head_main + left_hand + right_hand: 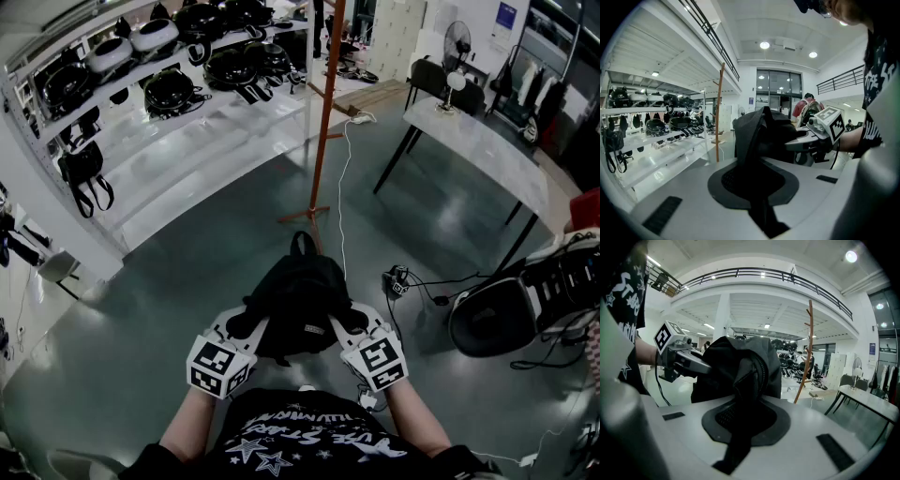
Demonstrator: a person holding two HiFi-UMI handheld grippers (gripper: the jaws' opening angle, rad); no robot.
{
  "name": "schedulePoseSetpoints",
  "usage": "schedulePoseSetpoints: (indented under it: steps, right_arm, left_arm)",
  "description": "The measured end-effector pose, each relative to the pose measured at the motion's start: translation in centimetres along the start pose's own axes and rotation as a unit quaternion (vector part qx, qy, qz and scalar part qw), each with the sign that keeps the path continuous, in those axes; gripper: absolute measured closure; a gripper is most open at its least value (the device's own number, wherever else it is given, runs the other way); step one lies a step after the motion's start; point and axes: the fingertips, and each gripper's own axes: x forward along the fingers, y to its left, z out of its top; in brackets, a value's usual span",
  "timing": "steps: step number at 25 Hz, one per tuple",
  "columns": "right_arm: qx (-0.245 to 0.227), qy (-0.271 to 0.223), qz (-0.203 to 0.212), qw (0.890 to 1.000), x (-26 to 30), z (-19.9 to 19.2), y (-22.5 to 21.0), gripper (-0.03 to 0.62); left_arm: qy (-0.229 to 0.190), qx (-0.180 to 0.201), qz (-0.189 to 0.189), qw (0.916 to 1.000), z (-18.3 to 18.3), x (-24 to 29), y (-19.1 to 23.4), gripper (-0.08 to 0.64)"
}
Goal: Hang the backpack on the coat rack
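Coat rack [323, 112]: top runs off the head view's upper edge.
Backpack [298, 300]: underside out of sight from above.
Fingers [825, 187]: tips buried in the Backpack's black fabric, in both gripper views.
Shelf gear [173, 89]: dark rounded shapes, too small to name.

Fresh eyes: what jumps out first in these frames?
A black backpack held mid-air at bottom centre, the left hand-held gripper and right hand-held gripper each clamped on a side. Beyond it stands the thin orange coat rack; white shelves of black gear fill the upper left.
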Motion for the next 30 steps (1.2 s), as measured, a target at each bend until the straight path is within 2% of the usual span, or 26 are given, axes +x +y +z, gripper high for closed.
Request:
schedulePoseSetpoints:
  steps: [7, 15, 19, 25, 30]
  right_arm:
    - [-0.01, -0.018, -0.004, 1.0, 0.1, 0.6, -2.4, 0.56]
    - [-0.011, -0.019, 0.001, 1.0, 2.3, 0.3, -2.7, 0.561]
    - [-0.012, -0.01, 0.008, 1.0, 4.6, 0.6, -3.1, 0.559]
    - [-0.003, 0.003, -0.001, 1.0, 10.1, 1.4, -3.8, 0.555]
    - [0.009, 0.015, -0.022, 1.0, 17.6, 3.0, -4.2, 0.557]
  left_arm:
    - [-0.007, 0.014, 0.009, 0.9998, 1.7, 2.1, 0.0, 0.509]
    - [-0.005, -0.021, 0.022, 0.9995, 0.4, 2.6, 1.7, 0.509]
    - [-0.009, -0.023, 0.018, 0.9995, 0.5, 3.3, 3.9, 0.511]
    - [-0.019, -0.032, -0.005, 0.9993, 0.4, 5.1, 9.7, 0.512]
    - [-0.018, -0.032, -0.027, 0.999, 0.1, 7.0, 17.7, 0.512]
